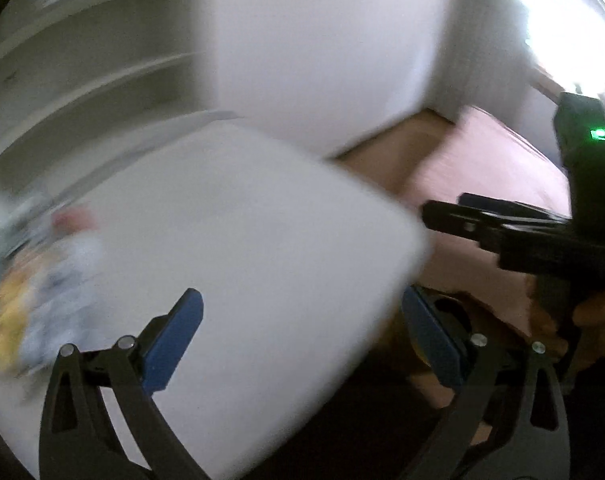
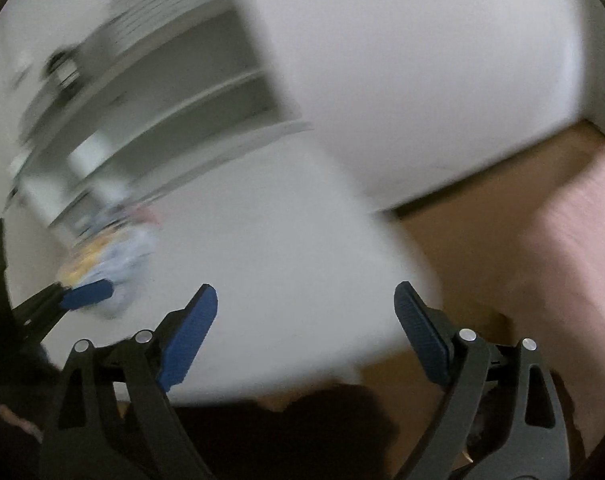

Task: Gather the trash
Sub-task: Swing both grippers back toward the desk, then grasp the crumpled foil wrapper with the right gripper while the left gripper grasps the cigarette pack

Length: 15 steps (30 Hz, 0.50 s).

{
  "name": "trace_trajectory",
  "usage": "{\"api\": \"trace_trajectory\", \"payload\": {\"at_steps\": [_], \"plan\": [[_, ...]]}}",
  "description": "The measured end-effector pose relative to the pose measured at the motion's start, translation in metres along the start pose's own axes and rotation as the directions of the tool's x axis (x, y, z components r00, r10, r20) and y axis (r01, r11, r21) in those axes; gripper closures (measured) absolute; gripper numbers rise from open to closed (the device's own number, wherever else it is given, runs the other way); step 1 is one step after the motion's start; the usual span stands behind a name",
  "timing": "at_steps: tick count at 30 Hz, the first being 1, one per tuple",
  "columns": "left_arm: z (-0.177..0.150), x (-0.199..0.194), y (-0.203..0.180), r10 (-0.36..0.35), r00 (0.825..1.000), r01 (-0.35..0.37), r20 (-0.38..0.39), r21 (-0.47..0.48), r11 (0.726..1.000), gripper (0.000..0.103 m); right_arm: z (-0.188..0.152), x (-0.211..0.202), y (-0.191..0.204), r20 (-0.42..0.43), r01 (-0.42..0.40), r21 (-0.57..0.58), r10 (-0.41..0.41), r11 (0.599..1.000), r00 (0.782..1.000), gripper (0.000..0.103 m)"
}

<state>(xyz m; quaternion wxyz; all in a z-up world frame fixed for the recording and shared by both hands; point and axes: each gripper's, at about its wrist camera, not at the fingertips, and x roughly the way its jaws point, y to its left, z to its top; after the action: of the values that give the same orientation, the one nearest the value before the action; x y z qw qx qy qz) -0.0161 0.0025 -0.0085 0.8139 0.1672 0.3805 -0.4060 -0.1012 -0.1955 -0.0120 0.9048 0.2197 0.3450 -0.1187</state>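
Observation:
Both views are heavily motion-blurred. A pile of crumpled trash [image 1: 34, 284], yellow, pale blue and red, lies at the left of a white table [image 1: 262, 220]. My left gripper [image 1: 302, 320] hangs open over the table with nothing between its blue pads, and the pile lies to its left. In the right wrist view the same trash [image 2: 110, 252] sits at the table's far left, with one blue pad [image 2: 86, 294] of the left gripper close beside it. My right gripper [image 2: 306, 328] is open and empty above the white table [image 2: 282, 260] near its right corner.
White shelves [image 1: 82, 80] stand behind the table. A large white block [image 1: 322, 52], a cabinet or wall, rises beyond it. A brown wooden floor [image 2: 462, 232] and a pinkish surface [image 2: 574, 240] lie to the right. The right gripper's black body [image 1: 502, 232] shows at the right edge.

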Motion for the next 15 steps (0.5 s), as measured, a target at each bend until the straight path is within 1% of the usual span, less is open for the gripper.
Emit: {"api": "trace_trajectory", "payload": {"at_steps": [1,3,4,6,8,10,13,15], "plan": [[-0.011,-0.013,0.03,0.053,0.999,-0.053,0.009,-0.043,0.998,0.007,0.005,0.018,0.032,-0.028,-0.058,-0.048,0.056,0.997,0.998,0.016],[-0.028,-0.03,0.072,0.133,0.991,-0.131,0.014,-0.109,0.985,0.007,0.01,0.032,0.071,-0.059,-0.114,-0.098,0.108,0.989,0.992,0.016],[-0.039,-0.039,0.094,0.185,0.983,-0.182,0.009,-0.151,0.972,0.007,0.013,0.045,0.097,-0.082,-0.153,-0.13,0.143,0.98,0.986,0.016],[-0.055,-0.053,0.126,0.245,0.97,-0.241,-0.006,-0.216,0.946,0.007,0.011,0.058,0.128,-0.108,-0.191,-0.159,0.175,0.969,0.979,0.016],[-0.072,-0.065,0.156,0.267,0.964,-0.259,-0.013,-0.292,0.921,0.007,0.009,0.076,0.165,-0.138,-0.213,-0.19,0.189,0.958,0.972,0.016],[-0.083,-0.075,0.174,0.283,0.959,-0.273,-0.023,-0.34,0.9,0.007,0.005,0.092,0.186,-0.172,-0.228,-0.207,0.194,0.951,0.966,0.016],[-0.094,-0.079,0.192,0.303,0.953,-0.291,-0.029,-0.371,0.882,0.007,0.003,0.114,0.21,-0.215,-0.24,-0.21,0.195,0.948,0.957,0.016],[-0.098,-0.078,0.196,0.302,0.953,-0.291,-0.031,-0.376,0.88,0.007,0.003,0.125,0.217,-0.239,-0.239,-0.21,0.187,0.948,0.953,0.016]]}}
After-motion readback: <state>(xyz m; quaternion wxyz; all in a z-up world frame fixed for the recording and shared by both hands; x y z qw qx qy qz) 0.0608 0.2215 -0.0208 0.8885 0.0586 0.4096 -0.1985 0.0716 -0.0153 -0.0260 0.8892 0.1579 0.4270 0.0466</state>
